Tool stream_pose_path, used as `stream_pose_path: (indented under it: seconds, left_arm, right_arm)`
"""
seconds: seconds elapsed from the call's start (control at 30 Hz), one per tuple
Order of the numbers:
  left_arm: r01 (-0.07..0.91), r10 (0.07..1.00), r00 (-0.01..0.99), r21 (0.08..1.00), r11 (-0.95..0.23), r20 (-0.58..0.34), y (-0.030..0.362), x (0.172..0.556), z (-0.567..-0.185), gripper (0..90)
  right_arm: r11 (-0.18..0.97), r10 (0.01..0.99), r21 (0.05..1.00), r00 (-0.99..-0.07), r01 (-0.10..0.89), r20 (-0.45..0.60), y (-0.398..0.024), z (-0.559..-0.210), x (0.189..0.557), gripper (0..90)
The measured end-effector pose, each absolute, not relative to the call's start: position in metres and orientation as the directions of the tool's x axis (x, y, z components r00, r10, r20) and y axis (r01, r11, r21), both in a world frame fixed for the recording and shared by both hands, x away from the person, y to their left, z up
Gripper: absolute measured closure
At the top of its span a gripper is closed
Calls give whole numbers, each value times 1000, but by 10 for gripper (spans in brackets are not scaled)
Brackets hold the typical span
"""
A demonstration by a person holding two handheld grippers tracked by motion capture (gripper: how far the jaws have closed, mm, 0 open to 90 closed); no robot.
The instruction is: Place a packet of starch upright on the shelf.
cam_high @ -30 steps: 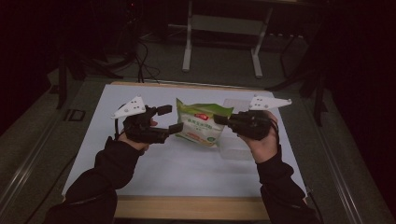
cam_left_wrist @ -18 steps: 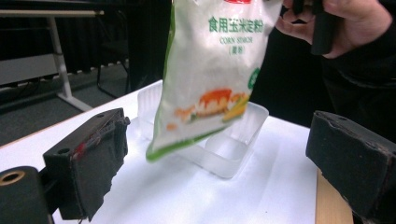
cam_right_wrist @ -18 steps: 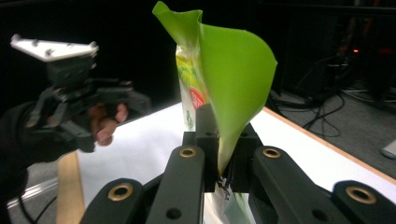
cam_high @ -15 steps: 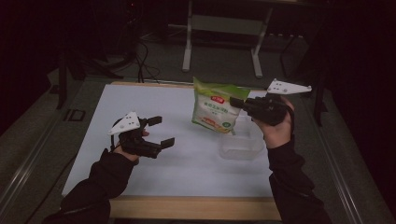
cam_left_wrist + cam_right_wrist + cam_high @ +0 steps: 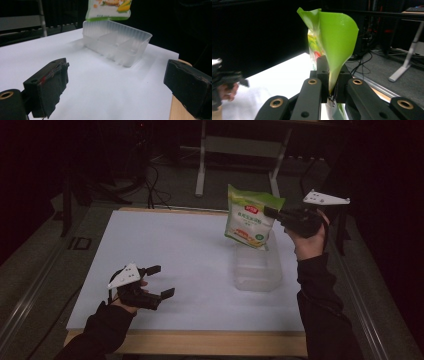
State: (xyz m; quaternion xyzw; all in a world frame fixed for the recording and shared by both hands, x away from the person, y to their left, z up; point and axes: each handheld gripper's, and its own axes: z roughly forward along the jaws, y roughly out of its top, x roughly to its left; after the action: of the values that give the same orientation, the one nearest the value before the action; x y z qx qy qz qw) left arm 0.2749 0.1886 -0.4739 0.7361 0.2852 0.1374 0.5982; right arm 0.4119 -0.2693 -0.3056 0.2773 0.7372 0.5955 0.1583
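Bag hangs over the tray, held by one edge only.
The right gripper (image 5: 272, 213) pinches the bag (image 5: 250, 217) by its side edge above the tray (image 5: 257, 270) near the tabletop's right edge; it could slip or swing past the rim. The left gripper (image 5: 161, 281), wide and empty, sits near the front-left corner.

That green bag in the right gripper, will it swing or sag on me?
Likely floppy: the green bag hangs from one pinched edge in the right gripper, its top curling in the right gripper view. It may swing over the clear tray.
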Motion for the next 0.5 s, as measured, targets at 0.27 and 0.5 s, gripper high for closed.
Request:
stream_pose_path:
  seconds: [0.27, 0.5]
  left_arm:
    - [246, 622, 776, 959, -139, -108, 197, 260, -493, 58]
    - [256, 622, 775, 954, -153, -109, 195, 260, -498, 58]
  right_arm:
    - [124, 638, 962, -762, 243, 110, -288, -310, 432, 859]
    - [119, 658, 953, -741, 279, 135, -299, -323, 450, 859]
